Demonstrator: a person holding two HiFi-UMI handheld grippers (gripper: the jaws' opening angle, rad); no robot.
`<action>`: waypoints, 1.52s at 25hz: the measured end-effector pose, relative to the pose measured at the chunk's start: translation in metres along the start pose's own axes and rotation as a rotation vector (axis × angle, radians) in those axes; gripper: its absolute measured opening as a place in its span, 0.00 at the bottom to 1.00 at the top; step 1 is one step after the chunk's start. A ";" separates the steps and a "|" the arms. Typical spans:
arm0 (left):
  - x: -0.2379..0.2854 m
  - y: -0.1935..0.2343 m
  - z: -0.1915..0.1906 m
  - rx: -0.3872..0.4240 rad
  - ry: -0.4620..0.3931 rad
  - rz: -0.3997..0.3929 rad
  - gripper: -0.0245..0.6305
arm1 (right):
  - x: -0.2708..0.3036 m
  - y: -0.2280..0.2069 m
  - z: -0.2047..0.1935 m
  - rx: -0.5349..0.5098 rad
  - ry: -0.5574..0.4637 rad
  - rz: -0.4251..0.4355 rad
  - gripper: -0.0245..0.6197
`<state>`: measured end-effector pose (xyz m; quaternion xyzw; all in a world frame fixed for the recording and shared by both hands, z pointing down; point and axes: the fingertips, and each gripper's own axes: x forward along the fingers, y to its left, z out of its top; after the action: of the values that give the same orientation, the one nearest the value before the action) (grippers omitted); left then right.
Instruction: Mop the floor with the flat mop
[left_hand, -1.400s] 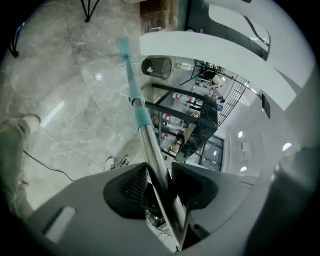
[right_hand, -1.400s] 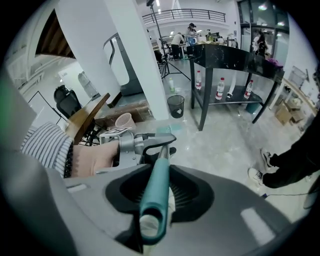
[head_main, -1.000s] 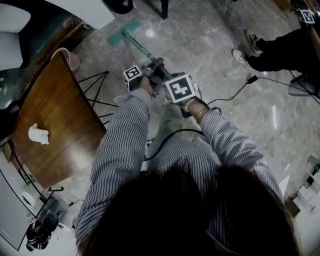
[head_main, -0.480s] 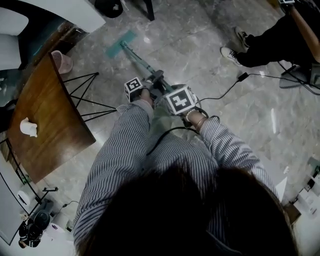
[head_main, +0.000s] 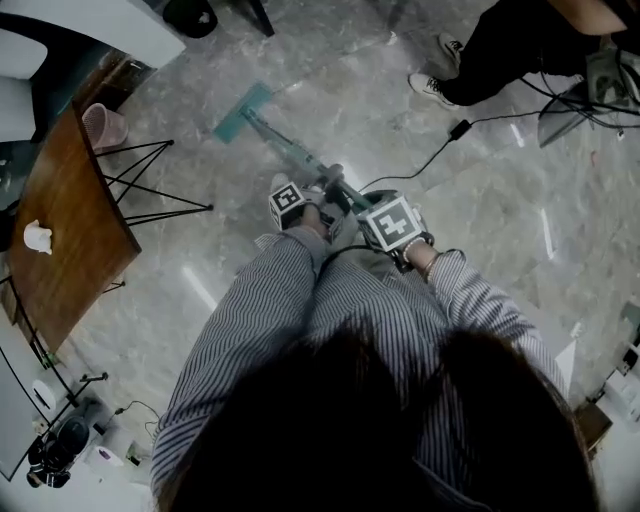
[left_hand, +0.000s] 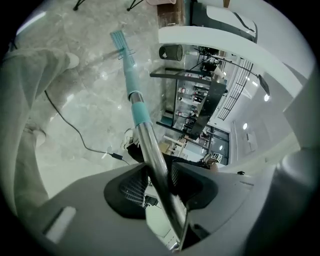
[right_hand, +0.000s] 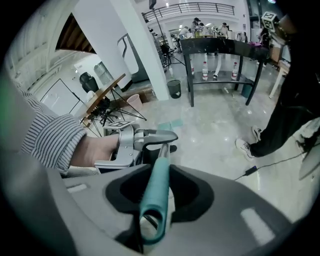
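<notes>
Pinching the steel pole (left_hand: 143, 129) of the flat mop with the left gripper (left_hand: 162, 180), pressing both jaws against it; clamping the teal handle end (right_hand: 158, 172) in the right gripper (right_hand: 154, 195) just behind. Resting the teal mop head (head_main: 243, 111) flat on the marble floor (head_main: 340, 70), out at 11 o'clock from the grippers.

Risking a snag from here — by sweeping toward 1 o'clock, probably dragging the head over the black cable (head_main: 420, 160) and its plug (head_main: 461, 129), near a bystander's shoe (head_main: 432, 88). By swinging toward 9 o'clock, likely knocking the thin black stand legs (head_main: 150, 185) beside the wooden table (head_main: 60, 220). Possibly also letting the smooth pole twist within the jaws under hard pushing — tilting the head off the floor.
</notes>
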<state>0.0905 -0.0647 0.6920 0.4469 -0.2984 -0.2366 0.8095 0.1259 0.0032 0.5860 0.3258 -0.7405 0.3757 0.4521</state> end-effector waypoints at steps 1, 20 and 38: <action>0.000 0.006 -0.017 0.004 0.012 -0.001 0.26 | -0.008 -0.002 -0.014 0.000 -0.006 0.011 0.21; 0.010 0.060 -0.286 -0.007 0.393 -0.036 0.27 | -0.158 -0.047 -0.214 0.003 0.036 0.062 0.21; -0.007 0.061 -0.312 -0.016 0.496 0.058 0.28 | -0.171 -0.035 -0.227 -0.041 0.064 0.033 0.21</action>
<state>0.3094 0.1515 0.6105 0.4760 -0.1014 -0.0985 0.8680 0.3156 0.2036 0.5092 0.2921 -0.7385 0.3778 0.4760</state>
